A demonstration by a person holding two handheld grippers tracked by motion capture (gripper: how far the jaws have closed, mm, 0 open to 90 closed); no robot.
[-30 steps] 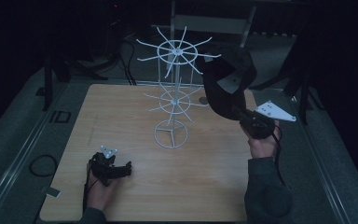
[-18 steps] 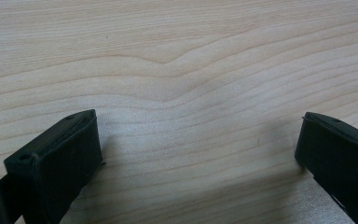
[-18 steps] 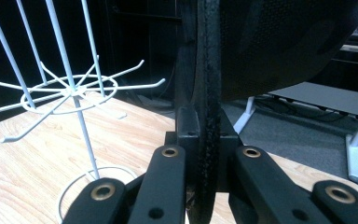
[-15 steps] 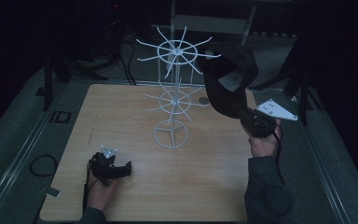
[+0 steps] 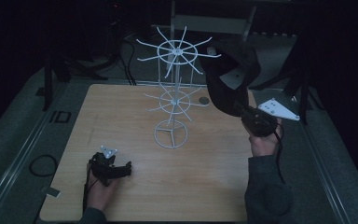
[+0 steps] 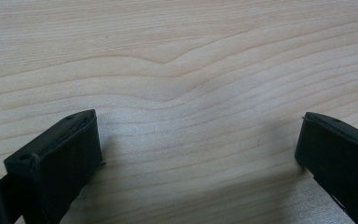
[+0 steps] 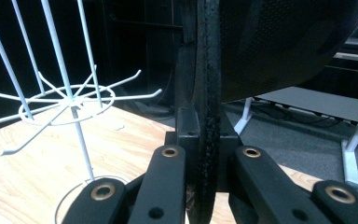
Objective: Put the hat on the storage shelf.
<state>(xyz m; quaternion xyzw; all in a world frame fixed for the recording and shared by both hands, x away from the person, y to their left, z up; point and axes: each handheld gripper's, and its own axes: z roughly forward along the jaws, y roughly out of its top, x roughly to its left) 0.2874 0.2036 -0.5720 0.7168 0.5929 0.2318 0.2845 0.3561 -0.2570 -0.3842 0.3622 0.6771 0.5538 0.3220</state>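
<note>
I have a black cap [image 5: 230,77] up in the air, off the desk [image 5: 121,116]. It hangs beside the top ring of the white wire rack [image 5: 173,93], on the rack's right side in the high view. My right gripper [image 5: 242,112] is clamped tight on the cap's edge. In the right gripper view the two jaws squeeze a thin black strip of the cap [image 7: 207,93] between them, and the round part of the cap bulges above.

So picking up is done. The cap is lifted and it is close to the rack. What I think is left is to hang it on one of the rack's thin white arms, then let go. The cap is near the arm tips at the top, but the room is dark and I cannot tell if it touches one yet. It does not look hooked on, because my gripper seems to carry all of it.

The rack stands upright near the middle of the desk, on its round wire foot. In the right gripper view the lower ring of the rack [image 7: 70,100] is off to the left of the cap.

My left gripper [image 5: 116,169] rests low on the desk near its front edge, well apart from the rack. Its jaws stand wide apart with just bare wood [image 6: 191,93] between them. It holds nothing.
</note>
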